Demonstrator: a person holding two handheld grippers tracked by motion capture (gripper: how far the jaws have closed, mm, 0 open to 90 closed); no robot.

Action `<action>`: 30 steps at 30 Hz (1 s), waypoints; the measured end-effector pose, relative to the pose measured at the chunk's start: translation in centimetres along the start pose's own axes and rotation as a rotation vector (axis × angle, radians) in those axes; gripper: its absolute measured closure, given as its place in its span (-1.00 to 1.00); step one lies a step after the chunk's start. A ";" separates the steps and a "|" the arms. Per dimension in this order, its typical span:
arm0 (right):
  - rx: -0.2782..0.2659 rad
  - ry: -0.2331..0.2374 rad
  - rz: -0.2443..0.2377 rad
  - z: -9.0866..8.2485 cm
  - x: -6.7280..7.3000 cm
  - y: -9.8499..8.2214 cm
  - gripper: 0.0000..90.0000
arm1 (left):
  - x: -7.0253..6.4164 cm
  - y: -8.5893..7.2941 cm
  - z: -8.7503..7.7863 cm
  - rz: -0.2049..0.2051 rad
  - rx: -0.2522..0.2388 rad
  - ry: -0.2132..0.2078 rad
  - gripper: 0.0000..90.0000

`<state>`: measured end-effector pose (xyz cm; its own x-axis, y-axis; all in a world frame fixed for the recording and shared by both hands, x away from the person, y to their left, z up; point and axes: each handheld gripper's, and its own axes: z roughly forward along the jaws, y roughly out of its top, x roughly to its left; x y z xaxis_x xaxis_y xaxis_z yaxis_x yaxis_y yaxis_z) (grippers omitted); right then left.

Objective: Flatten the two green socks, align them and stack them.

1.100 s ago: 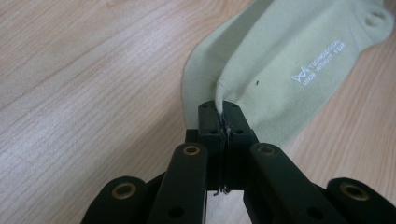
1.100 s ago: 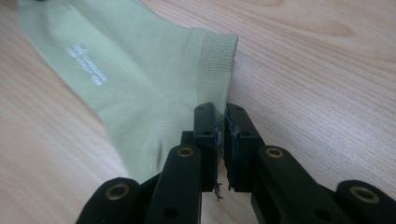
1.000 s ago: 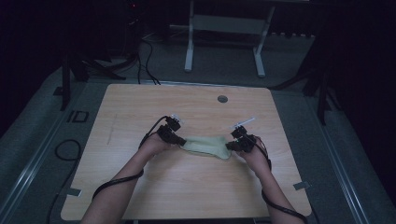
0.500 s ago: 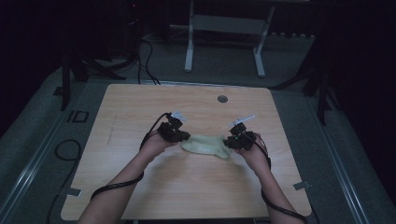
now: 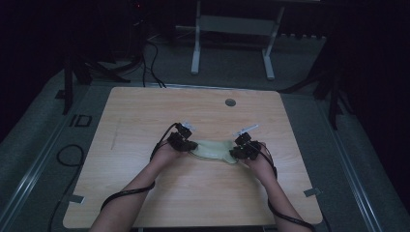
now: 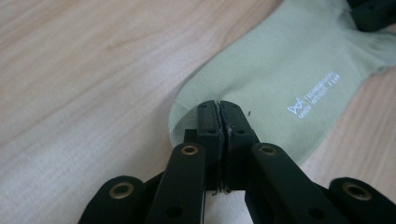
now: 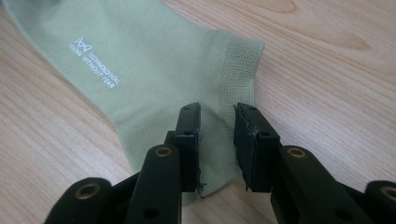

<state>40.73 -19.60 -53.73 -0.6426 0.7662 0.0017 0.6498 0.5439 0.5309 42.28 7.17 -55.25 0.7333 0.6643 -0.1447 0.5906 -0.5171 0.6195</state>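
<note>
- The pale green sock (image 5: 212,149) lies flat near the middle of the wooden table (image 5: 145,111), somewhat toward the person's edge, with its long axis running side to side, parallel to that near edge.
- White lettering (image 6: 314,95) is printed on the sock's upper face; the ribbed cuff (image 7: 239,70) is at the end by the person's right hand, the rounded toe end by the left.
- The left gripper (image 5: 187,143) sits at the toe end; in the left gripper view its jaws are pressed tight together on the sock's edge (image 6: 219,116), pinching the fabric.
- The right gripper (image 5: 241,151) sits at the cuff end; its jaws have just been opening and stand apart (image 7: 217,140), the cloth lying between them with neither pad pressing on it.
- So the sock spans the gap between the two hands, one end clamped and the other let go; each gripper points inward along the sock's length.
- My judgement: whatever comes next turns on the left grip, since that hand alone can pull or lift the sock; the right would have to close again before it could help.
- A small round grommet (image 5: 230,102) is set near the table's far edge, well apart from the sock.
</note>
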 end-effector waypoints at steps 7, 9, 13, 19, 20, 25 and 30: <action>-0.007 -0.005 -0.035 0.7 1.1 0.2 0.56 | -0.8 -2.2 -1.3 0.005 -0.019 -0.005 0.93; -0.016 0.005 -0.049 0.8 1.5 0.3 0.54 | -0.9 -2.9 -1.8 -0.006 -0.025 -0.011 0.93; -0.016 0.020 -0.079 0.9 2.3 0.4 0.54 | -0.9 -4.0 -2.5 -0.007 -0.039 -0.006 0.92; -0.014 0.026 -0.077 1.0 2.5 0.6 0.54 | -0.5 -4.0 -2.5 -0.001 -0.046 -0.002 0.86; -0.016 0.026 -0.077 1.0 2.5 0.5 0.53 | -0.5 -3.9 -2.4 0.000 -0.047 -0.003 0.85; -0.018 0.056 -0.069 0.8 2.6 0.7 0.34 | -0.6 -3.6 -2.5 0.018 -0.059 -0.025 0.65; -0.042 0.090 -0.093 0.0 2.7 1.1 0.16 | -1.0 -3.2 -3.1 0.022 -0.082 -0.042 -0.04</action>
<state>39.73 -16.94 -53.11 -0.7344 0.6782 0.0259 0.5693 0.5948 0.5676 38.58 9.81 -54.66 0.7603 0.6293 -0.1613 0.5458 -0.4840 0.6840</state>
